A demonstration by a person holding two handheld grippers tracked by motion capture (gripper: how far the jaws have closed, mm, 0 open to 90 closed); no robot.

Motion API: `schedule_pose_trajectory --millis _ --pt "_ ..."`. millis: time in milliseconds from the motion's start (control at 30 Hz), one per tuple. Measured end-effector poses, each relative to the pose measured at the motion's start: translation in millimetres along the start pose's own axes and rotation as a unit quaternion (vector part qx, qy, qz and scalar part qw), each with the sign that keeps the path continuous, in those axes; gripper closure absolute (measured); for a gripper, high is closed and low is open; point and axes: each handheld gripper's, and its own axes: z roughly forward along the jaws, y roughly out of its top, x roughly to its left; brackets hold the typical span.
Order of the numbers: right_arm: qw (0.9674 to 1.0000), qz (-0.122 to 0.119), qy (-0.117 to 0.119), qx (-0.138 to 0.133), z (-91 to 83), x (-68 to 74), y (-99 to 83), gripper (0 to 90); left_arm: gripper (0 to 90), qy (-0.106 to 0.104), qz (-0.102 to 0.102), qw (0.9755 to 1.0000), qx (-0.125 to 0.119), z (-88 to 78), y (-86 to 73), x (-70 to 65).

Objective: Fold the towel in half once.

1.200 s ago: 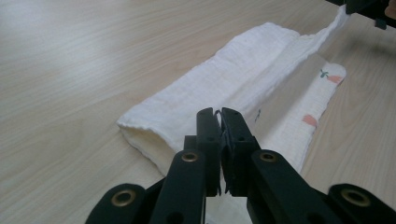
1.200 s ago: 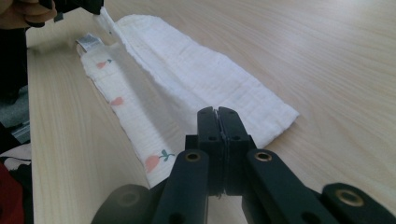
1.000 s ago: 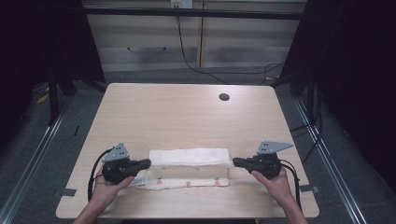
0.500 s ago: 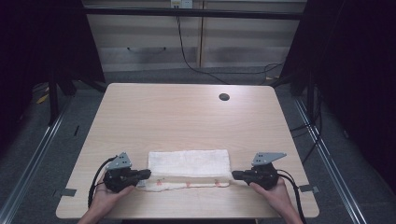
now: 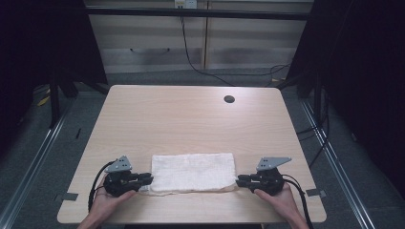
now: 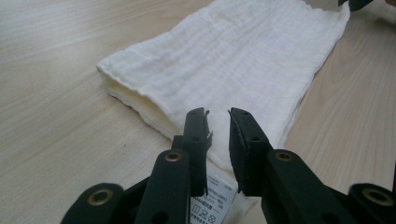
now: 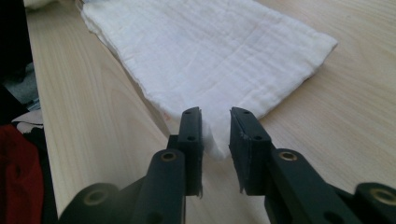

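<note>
A folded white cloth (image 5: 193,172) lies flat near the table's front edge. My left gripper (image 5: 148,179) lies at its left end and my right gripper (image 5: 240,180) at its right end, both low on the table. In the left gripper view the jaws (image 6: 217,114) have just been opening; a gap shows, with the cloth (image 6: 233,56) corner and its care label (image 6: 212,198) between them, not pinched. The right gripper (image 7: 215,113) has likewise just been opening, and a corner of the cloth (image 7: 210,46) lies loose in its gap.
The light wooden table (image 5: 191,119) stretches away behind the cloth, with a round dark cable hole (image 5: 229,99) at the back right. Dark frame rails run along both sides. The near table edge is close to both hands.
The cloth's raised upper layer has come down, so it now lies flat. Both pairs of jaws have parted from the cloth's ends. The hands have barely shifted.
</note>
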Motion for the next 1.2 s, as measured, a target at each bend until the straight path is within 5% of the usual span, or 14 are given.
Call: schedule_pose_trajectory --millis 567,933,1200 --pt "0.9996 0.002 -0.005 -0.029 -8.1 -5.4 9.7 68.7 72.9 0.017 -0.010 0.9997 -0.014 -1.8 9.4 7.4" --pt "0.9995 0.002 -0.025 -0.021 13.0 -37.2 37.5 72.0 70.9 0.022 -0.007 0.9997 -0.007 20.2 38.5 22.0" --pt "0.9992 0.009 -0.031 -0.021 31.1 -58.7 55.3 69.7 67.7 0.013 -0.008 0.9999 0.007 31.9 33.7 28.6"
